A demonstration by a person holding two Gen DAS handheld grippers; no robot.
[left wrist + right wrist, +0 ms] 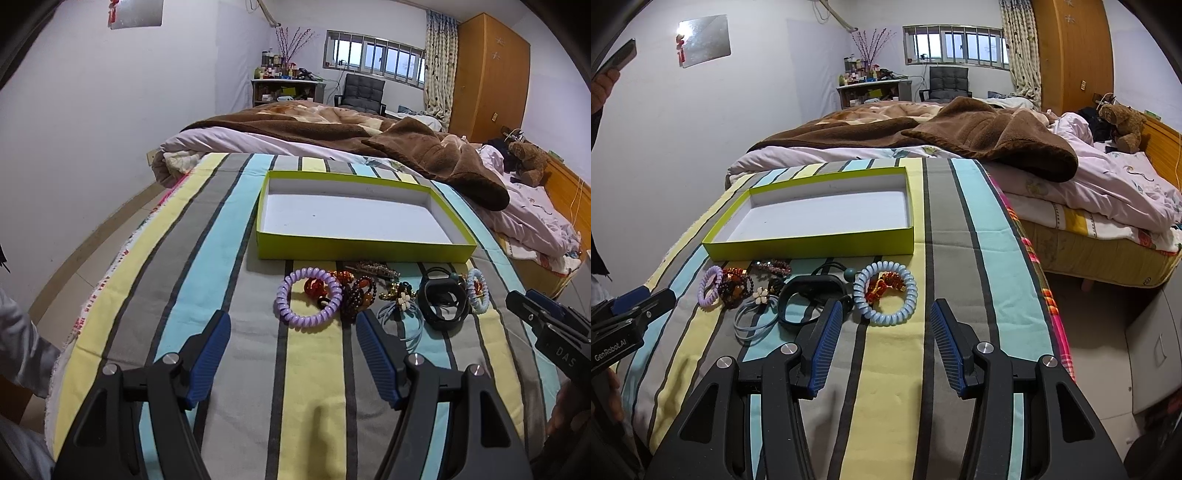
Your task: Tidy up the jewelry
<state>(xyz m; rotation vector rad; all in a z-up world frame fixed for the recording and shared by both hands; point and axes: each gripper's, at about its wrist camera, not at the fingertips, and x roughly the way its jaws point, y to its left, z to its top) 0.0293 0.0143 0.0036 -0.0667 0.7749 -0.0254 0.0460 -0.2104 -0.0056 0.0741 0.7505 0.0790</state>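
Observation:
A lime-green shallow box with a white inside stands empty on the striped cloth; it also shows in the right wrist view. In front of it lies a row of jewelry: a purple coil hair tie, dark bead bracelets, a flower hair tie, a black watch band and a light blue coil tie. My left gripper is open and empty, just short of the purple coil. My right gripper is open and empty, just short of the blue coil.
The striped cloth covers a raised surface with edges at left and right. Behind it is a bed with a brown blanket. A teddy bear sits at the far right. Floor lies to the right.

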